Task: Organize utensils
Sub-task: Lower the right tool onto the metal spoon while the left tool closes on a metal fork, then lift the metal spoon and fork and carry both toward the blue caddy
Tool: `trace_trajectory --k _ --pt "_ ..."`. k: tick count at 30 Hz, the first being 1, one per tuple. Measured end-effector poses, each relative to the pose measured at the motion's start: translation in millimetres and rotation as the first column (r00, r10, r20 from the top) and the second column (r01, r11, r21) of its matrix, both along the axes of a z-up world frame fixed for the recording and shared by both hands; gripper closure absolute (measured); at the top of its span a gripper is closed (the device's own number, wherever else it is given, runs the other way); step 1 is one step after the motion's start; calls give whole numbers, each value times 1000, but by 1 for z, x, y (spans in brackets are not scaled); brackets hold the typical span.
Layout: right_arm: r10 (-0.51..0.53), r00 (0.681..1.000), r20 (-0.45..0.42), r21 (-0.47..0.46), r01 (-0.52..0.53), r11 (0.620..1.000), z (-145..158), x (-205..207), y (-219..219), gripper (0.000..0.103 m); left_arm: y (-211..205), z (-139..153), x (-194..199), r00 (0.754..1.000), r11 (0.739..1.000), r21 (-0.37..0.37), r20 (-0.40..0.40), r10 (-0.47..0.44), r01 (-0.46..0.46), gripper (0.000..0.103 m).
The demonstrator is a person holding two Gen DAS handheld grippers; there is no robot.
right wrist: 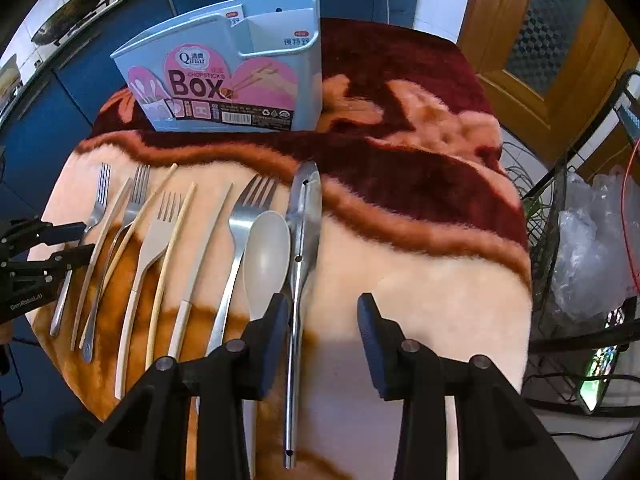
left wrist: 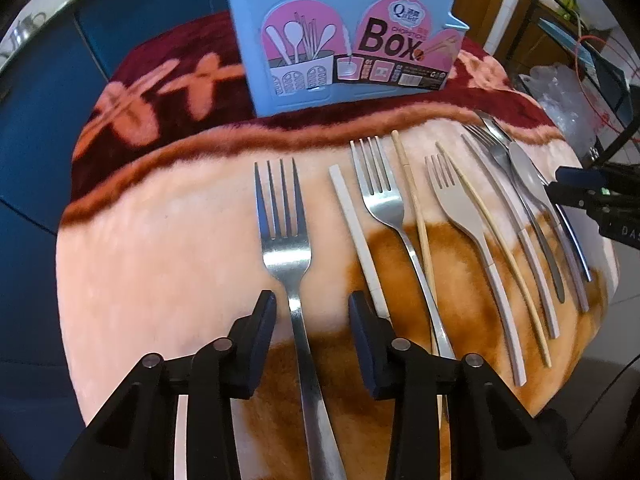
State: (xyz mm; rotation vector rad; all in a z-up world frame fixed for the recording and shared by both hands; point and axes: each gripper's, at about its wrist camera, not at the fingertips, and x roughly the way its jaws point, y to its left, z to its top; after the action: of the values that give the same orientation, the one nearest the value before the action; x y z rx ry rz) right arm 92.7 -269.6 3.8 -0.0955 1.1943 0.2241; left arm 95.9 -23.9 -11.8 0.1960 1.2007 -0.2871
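Lying in a row on the blanket-covered desk (left wrist: 160, 220), in front of the blue chopsticks box (left wrist: 344, 36), the utensils are seen from both wrist views. The left tongs (left wrist: 312, 304) are held apart, one finger on either side of the handle of a steel fork (left wrist: 286, 240), the utensil farthest to the left of the box; whether the fingers touch the handle cannot be told. Just right of that fork a white chopstick (left wrist: 354, 224) is laid, then a second steel fork (left wrist: 384, 200), a wooden chopstick (left wrist: 416, 208) and a grey plastic fork (left wrist: 460, 208). The right tongs (right wrist: 324, 308) are likewise held apart, above the pale blanket at the right end of the row. A long metal utensil (right wrist: 302, 248) is seen just inside their left finger, and a grey plastic spoon (right wrist: 266, 256) lies just left of it. The box (right wrist: 224, 76) stands upright on the dark red part of the blanket, behind the row
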Motion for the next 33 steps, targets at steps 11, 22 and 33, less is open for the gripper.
trace_trajectory --k 11,22,33 --pt "17 998 -57 -61 -20 998 -13 23 20 68 2 2 -1 998 998 -55 47 33 -30 98" --pt "-11 1000 17 -29 12 1000 -12 11 14 85 21 -2 -18 996 988 -150 85 38 -25 97" --pt "-114 976 188 141 88 986 23 -11 -3 86 12 -1 -8 996 991 -110 41 82 -77 97"
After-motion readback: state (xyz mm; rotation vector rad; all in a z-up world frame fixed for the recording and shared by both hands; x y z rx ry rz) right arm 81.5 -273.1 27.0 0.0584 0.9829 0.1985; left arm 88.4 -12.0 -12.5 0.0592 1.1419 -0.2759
